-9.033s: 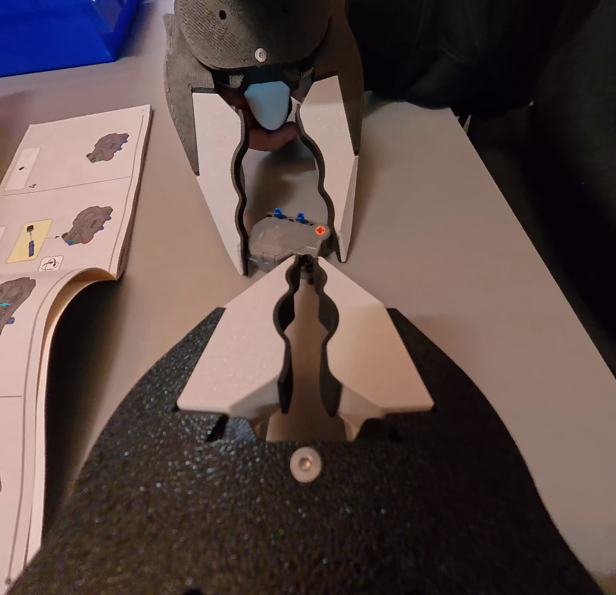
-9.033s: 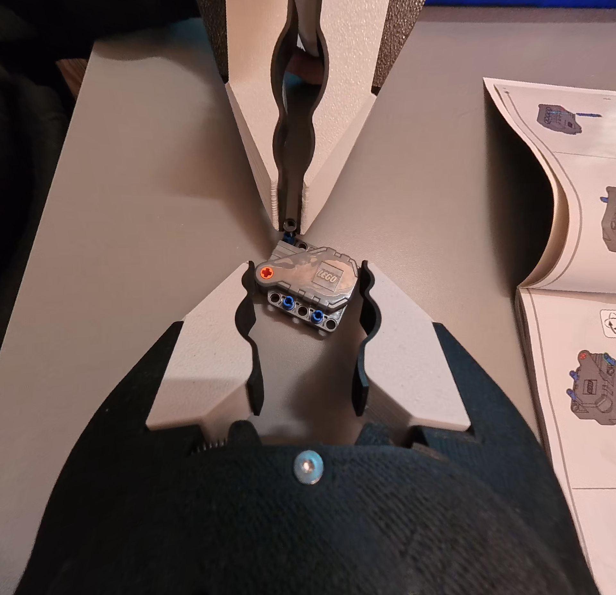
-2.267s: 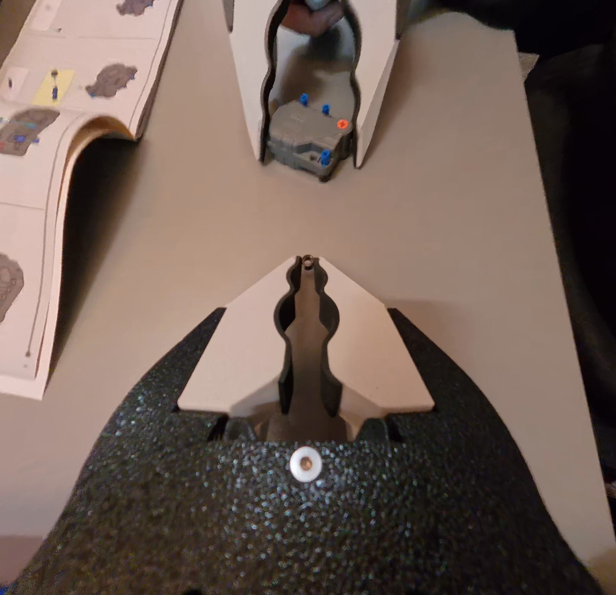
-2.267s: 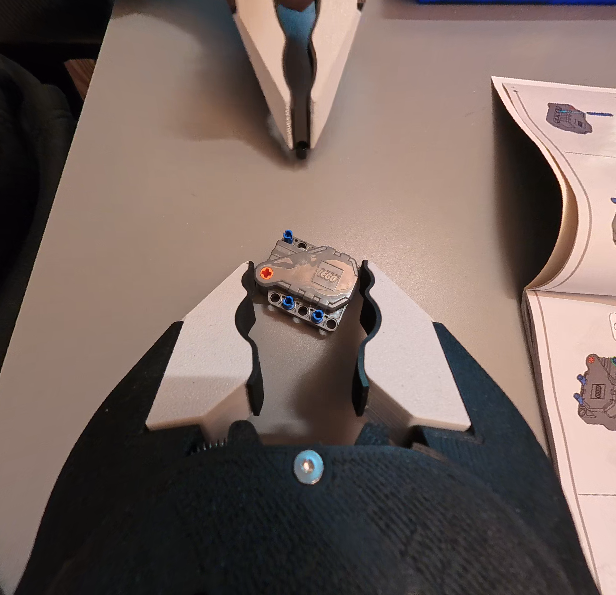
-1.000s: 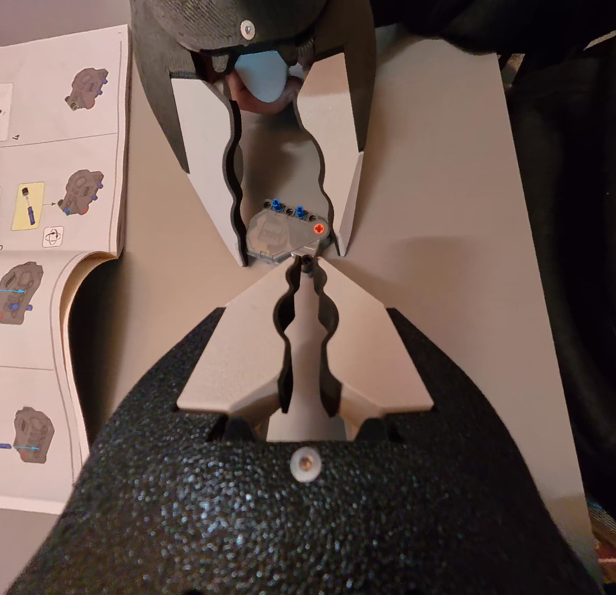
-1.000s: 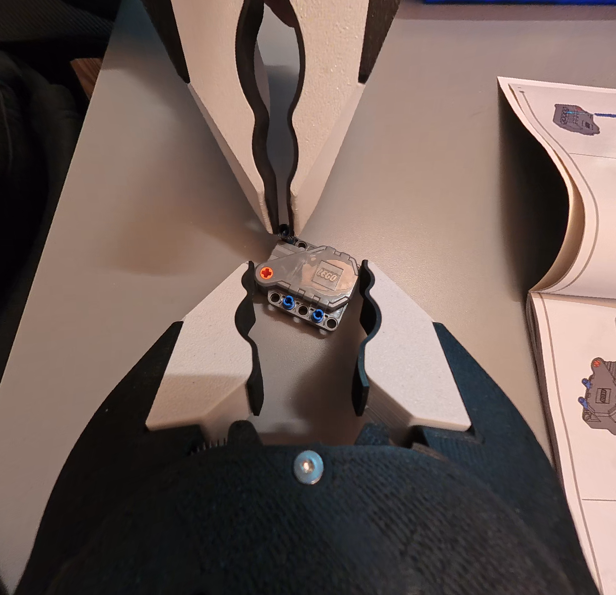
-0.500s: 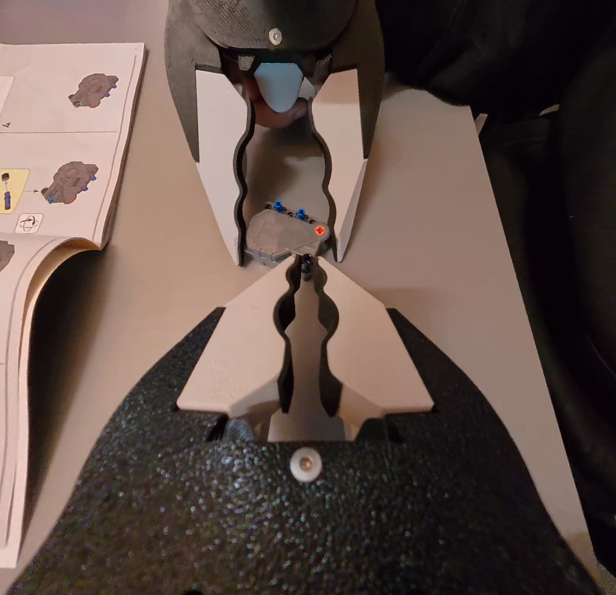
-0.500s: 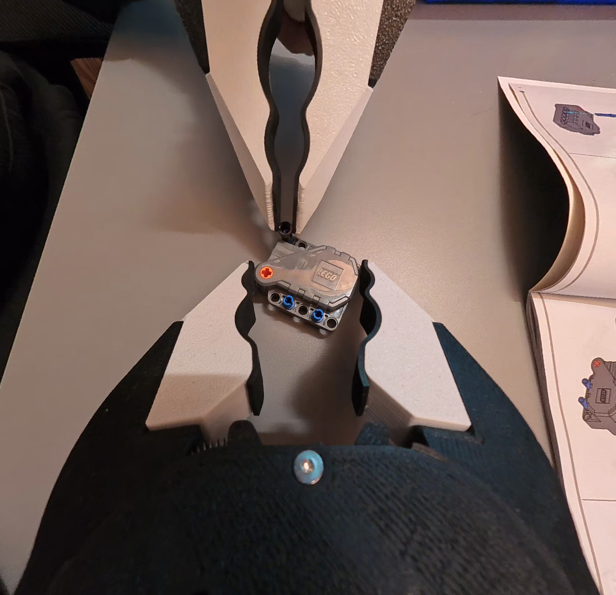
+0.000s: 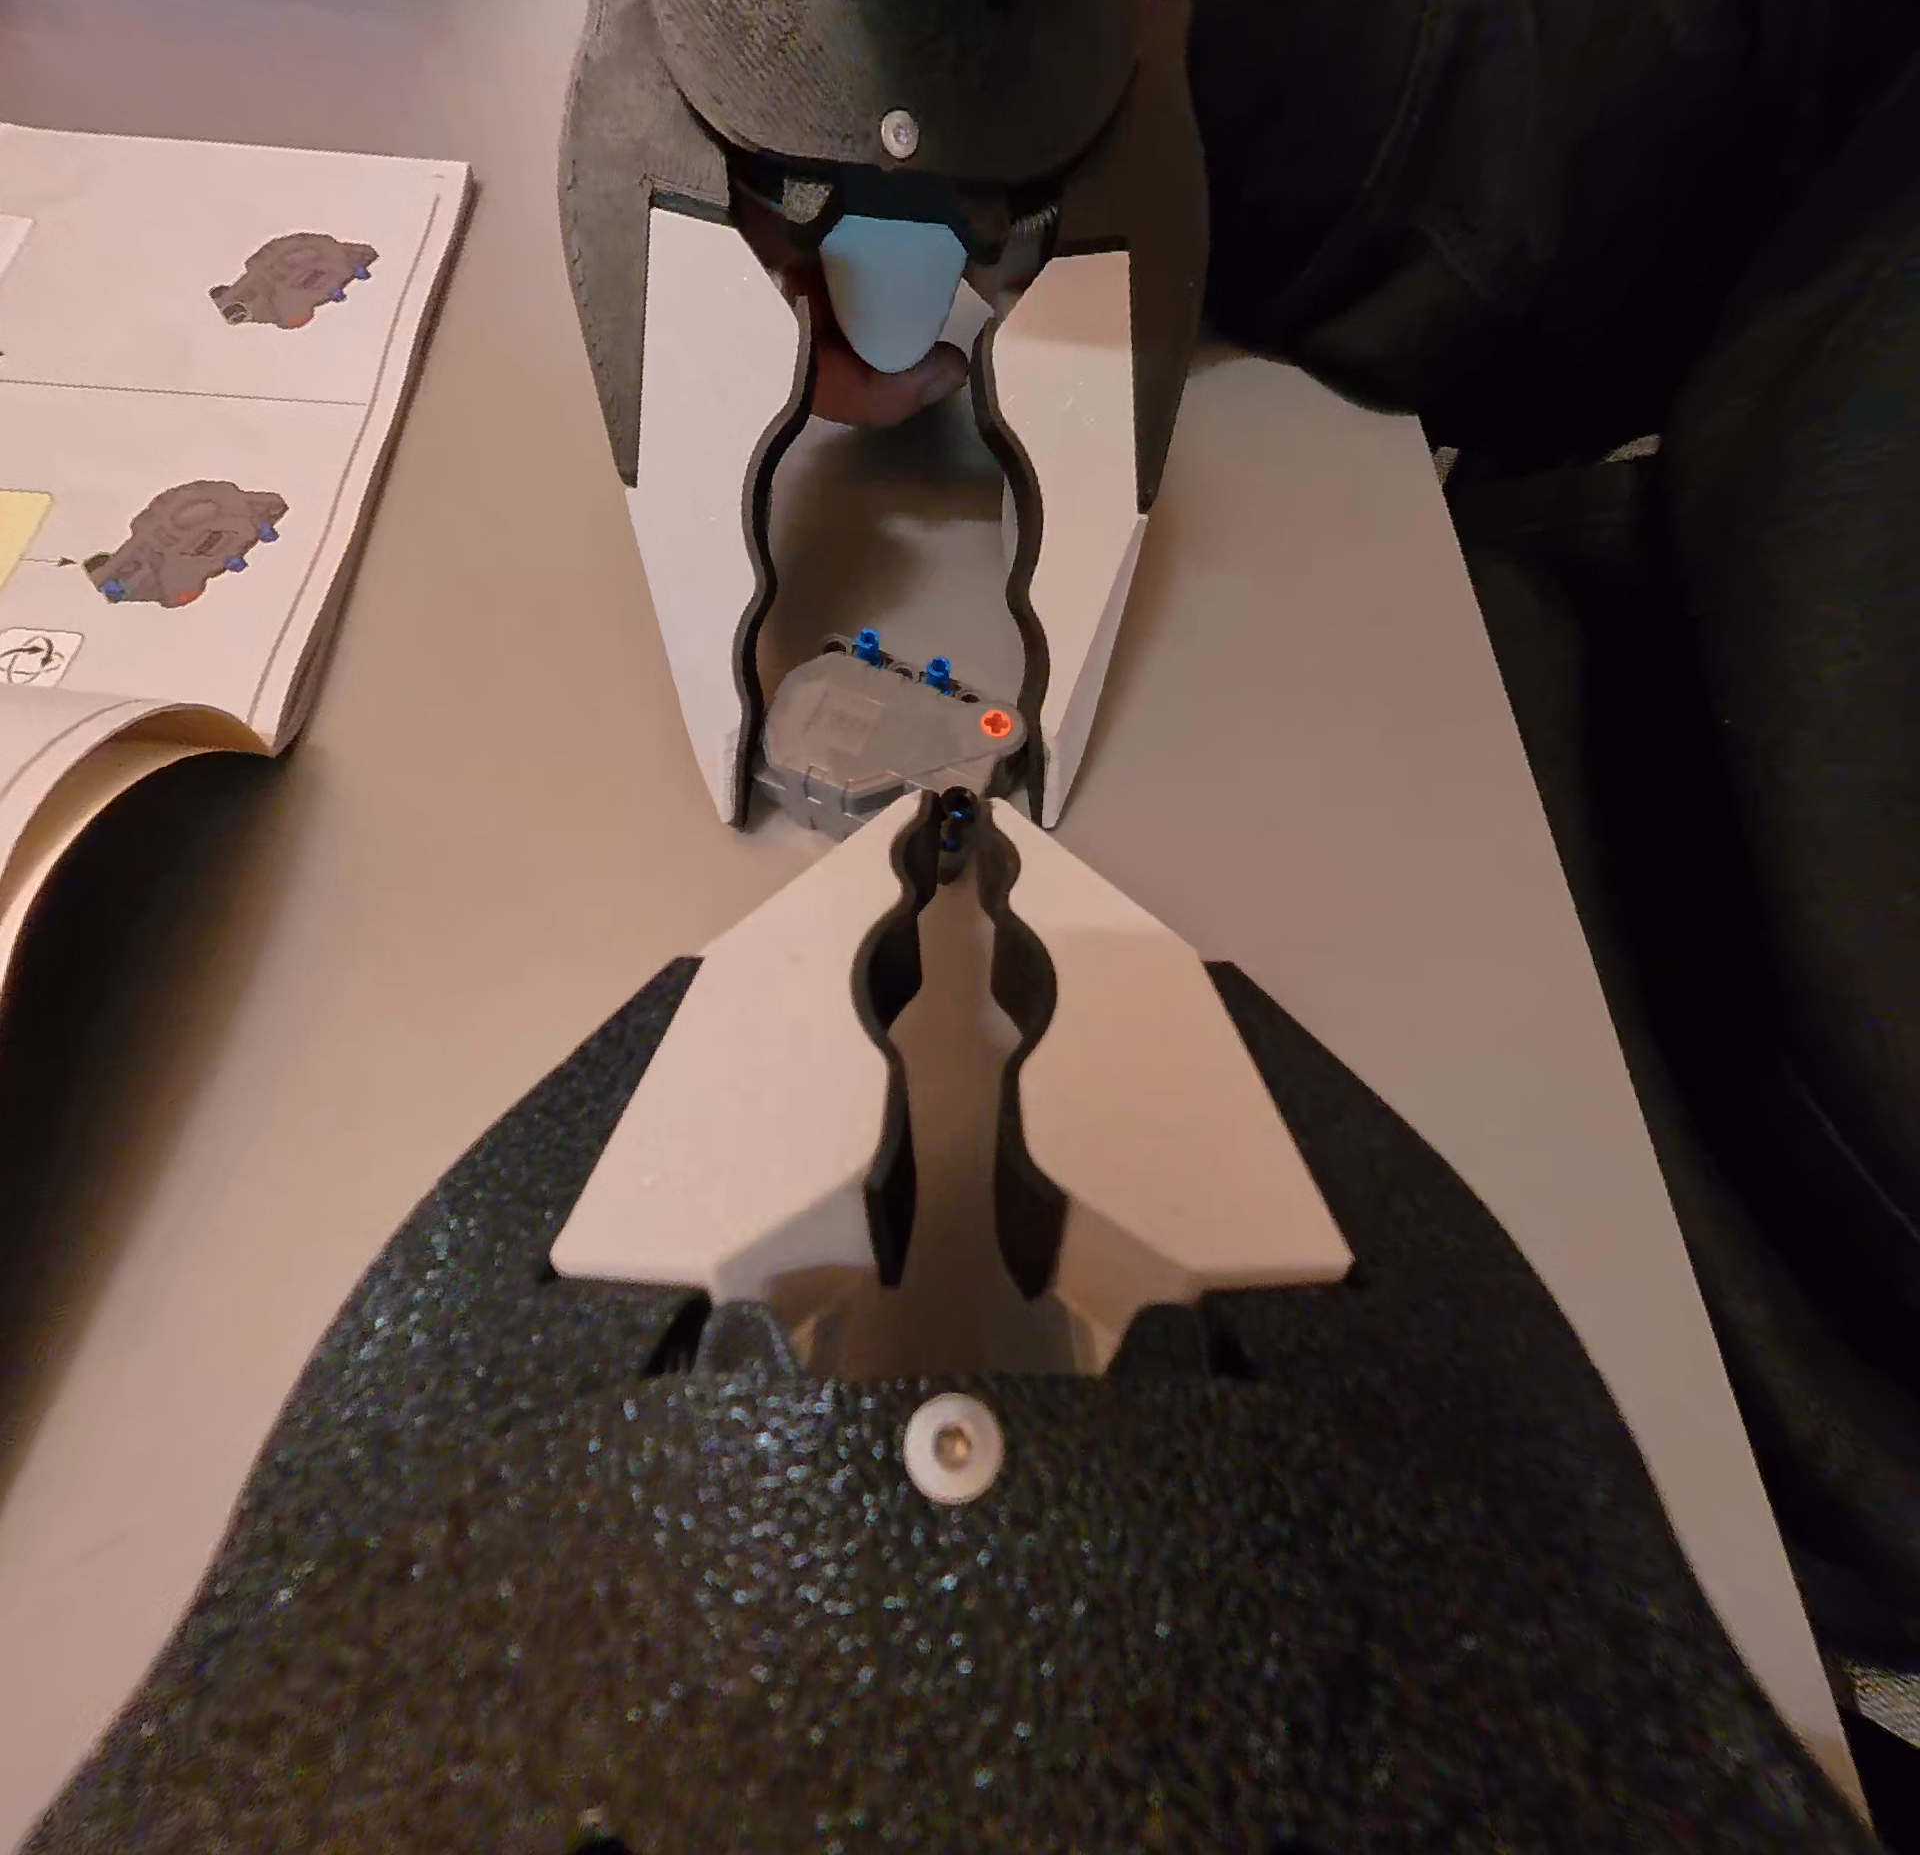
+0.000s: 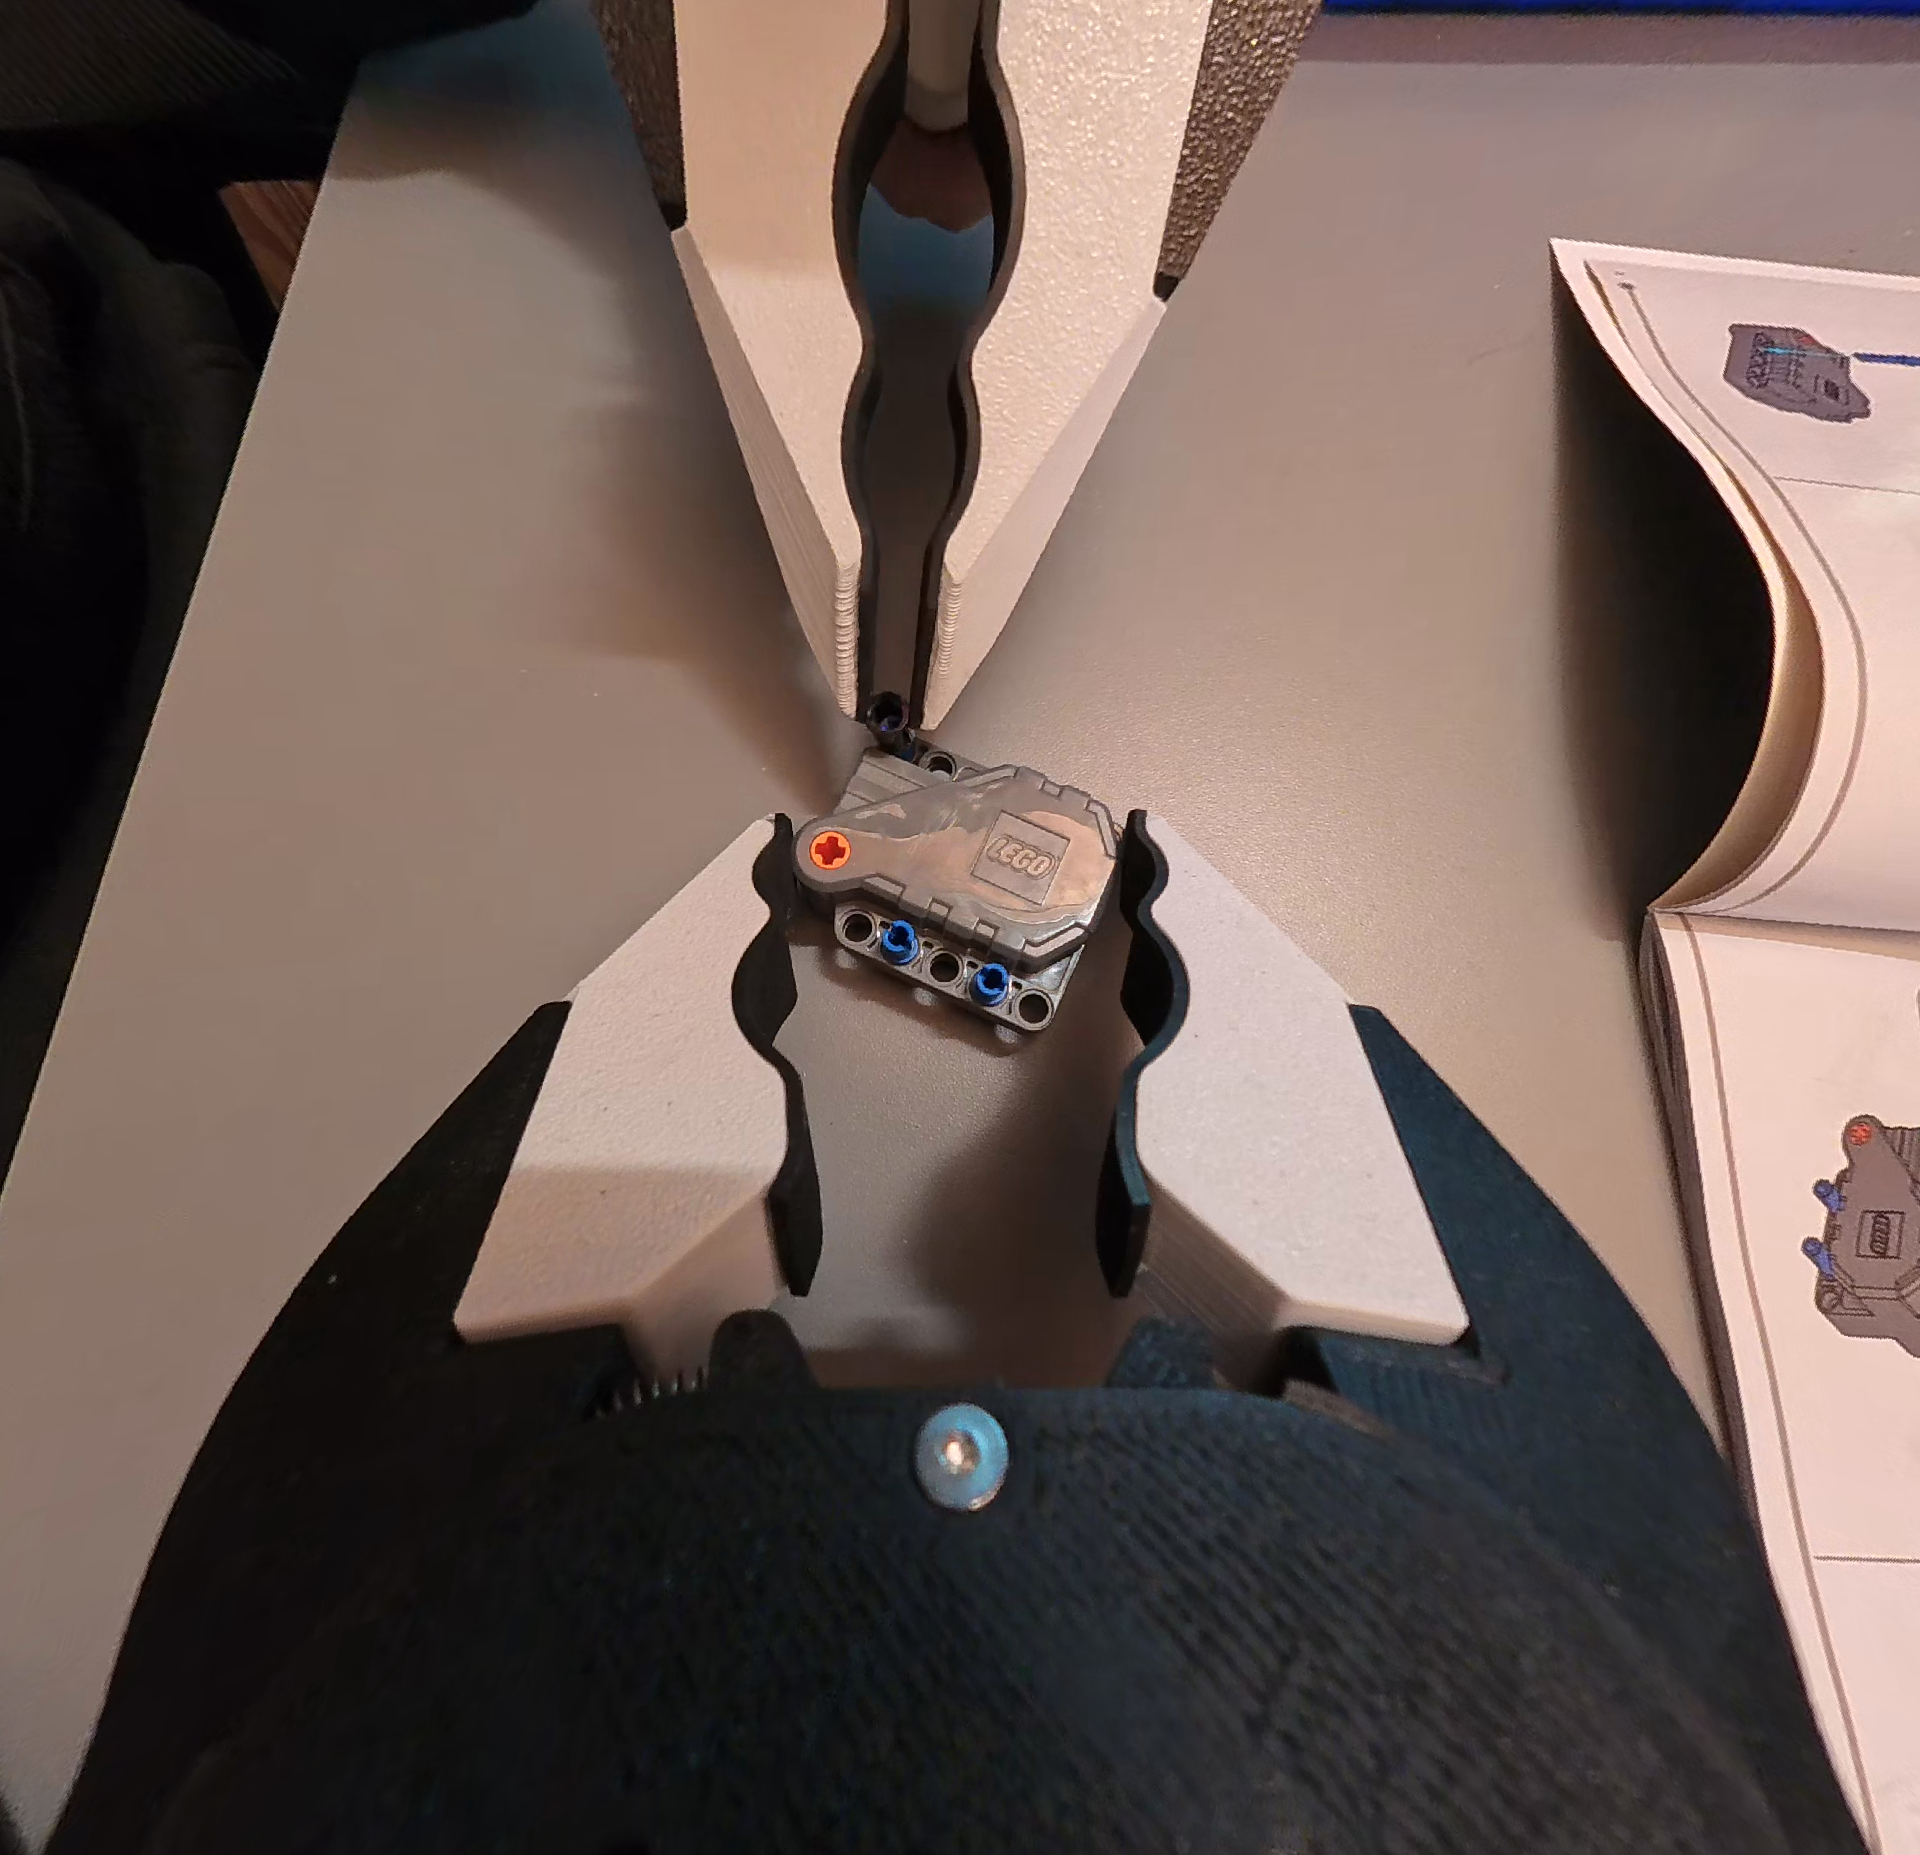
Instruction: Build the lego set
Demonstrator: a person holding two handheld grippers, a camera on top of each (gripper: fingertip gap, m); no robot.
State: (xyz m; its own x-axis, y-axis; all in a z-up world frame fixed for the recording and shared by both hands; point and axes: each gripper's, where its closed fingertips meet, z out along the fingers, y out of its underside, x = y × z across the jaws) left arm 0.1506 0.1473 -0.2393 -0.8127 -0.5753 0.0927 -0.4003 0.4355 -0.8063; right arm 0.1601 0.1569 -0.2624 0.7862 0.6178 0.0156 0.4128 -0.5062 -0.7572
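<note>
- Left tongs: pale grey wedge fingers with wavy black inner pads, on a black speckled housing with one silver screw.
- Right tongs: same build, with a pale blue trigger.
- Person: dark clothing.

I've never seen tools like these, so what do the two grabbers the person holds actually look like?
Each is a hand-held tool with a rough, speckled black plastic body and one silver screw near the front. The left gripper and right gripper each carry two pale grey wedge-shaped fingers lined with wavy black pads. The person wears dark clothing. No cables show.
</note>
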